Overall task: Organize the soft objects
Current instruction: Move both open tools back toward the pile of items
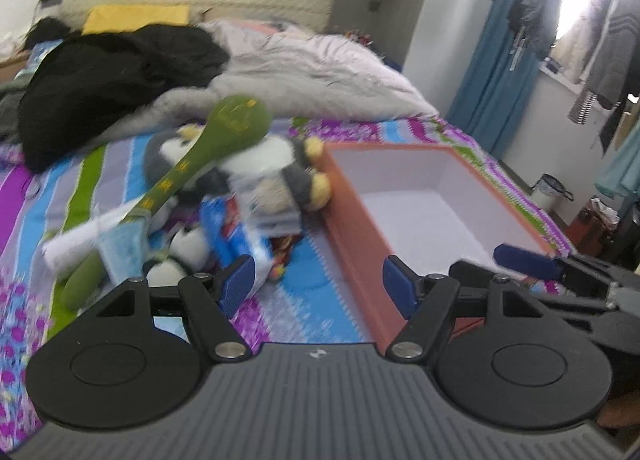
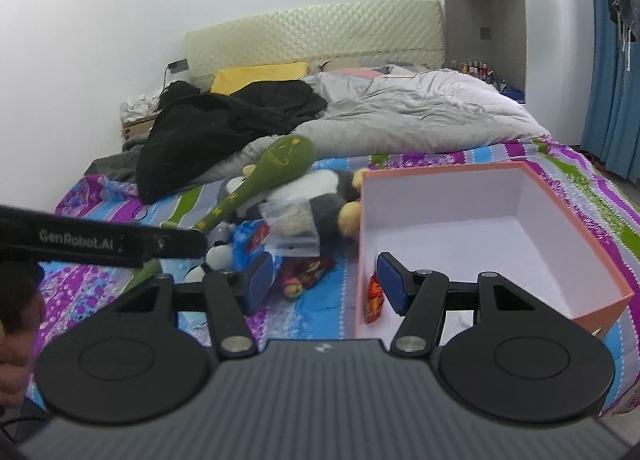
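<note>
A green plush club [image 1: 224,140] [image 2: 276,168] leans over a grey-and-white plush penguin [image 1: 276,176] [image 2: 320,200] on the striped bed. Beside them lie a blue snack packet [image 1: 236,236] [image 2: 250,240] and small panda toys [image 1: 188,248] [image 2: 218,256]. An open orange box with a white inside [image 1: 440,204] [image 2: 480,236] stands to the right; a red packet [image 2: 374,296] lies in its near corner. My left gripper [image 1: 318,284] is open and empty, above the bed by the box's left wall. My right gripper [image 2: 322,280] is open and empty, straddling the box's near left corner.
A black coat [image 1: 112,80] [image 2: 224,120] and a grey duvet [image 1: 320,72] [image 2: 420,112] are piled at the head of the bed. A red candy wrapper [image 2: 304,272] lies by the box. The left gripper's arm [image 2: 100,244] crosses the right view. Curtains and hanging clothes [image 1: 600,40] are at right.
</note>
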Demonstrator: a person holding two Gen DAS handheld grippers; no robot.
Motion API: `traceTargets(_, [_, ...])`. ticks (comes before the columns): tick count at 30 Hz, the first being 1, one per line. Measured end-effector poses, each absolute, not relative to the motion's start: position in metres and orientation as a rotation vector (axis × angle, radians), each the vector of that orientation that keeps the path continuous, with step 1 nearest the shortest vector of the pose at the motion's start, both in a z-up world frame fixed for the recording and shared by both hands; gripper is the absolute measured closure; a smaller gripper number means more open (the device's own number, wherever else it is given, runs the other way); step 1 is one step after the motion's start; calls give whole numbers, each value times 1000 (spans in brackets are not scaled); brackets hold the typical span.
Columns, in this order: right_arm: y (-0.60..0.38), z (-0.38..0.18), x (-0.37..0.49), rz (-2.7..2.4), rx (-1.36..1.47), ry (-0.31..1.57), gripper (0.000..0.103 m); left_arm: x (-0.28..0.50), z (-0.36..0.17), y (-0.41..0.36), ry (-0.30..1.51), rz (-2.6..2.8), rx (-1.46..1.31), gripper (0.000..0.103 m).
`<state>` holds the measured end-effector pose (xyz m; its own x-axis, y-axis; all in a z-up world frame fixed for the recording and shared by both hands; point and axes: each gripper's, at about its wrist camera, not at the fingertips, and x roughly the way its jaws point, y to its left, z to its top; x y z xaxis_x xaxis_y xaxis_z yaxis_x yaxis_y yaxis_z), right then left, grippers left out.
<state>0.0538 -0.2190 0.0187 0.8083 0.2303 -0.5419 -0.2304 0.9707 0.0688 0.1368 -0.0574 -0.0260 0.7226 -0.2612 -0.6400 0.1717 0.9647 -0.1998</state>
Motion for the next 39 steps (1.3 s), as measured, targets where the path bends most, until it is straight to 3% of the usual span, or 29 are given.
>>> traceTargets(20, [-166,-29,41,305,-36,673,43,110,-85,14,835,-75,-183,28])
traceTargets(39, [-149,-84,134,331,144,775,43,217,-148,47,931,13,-198,28])
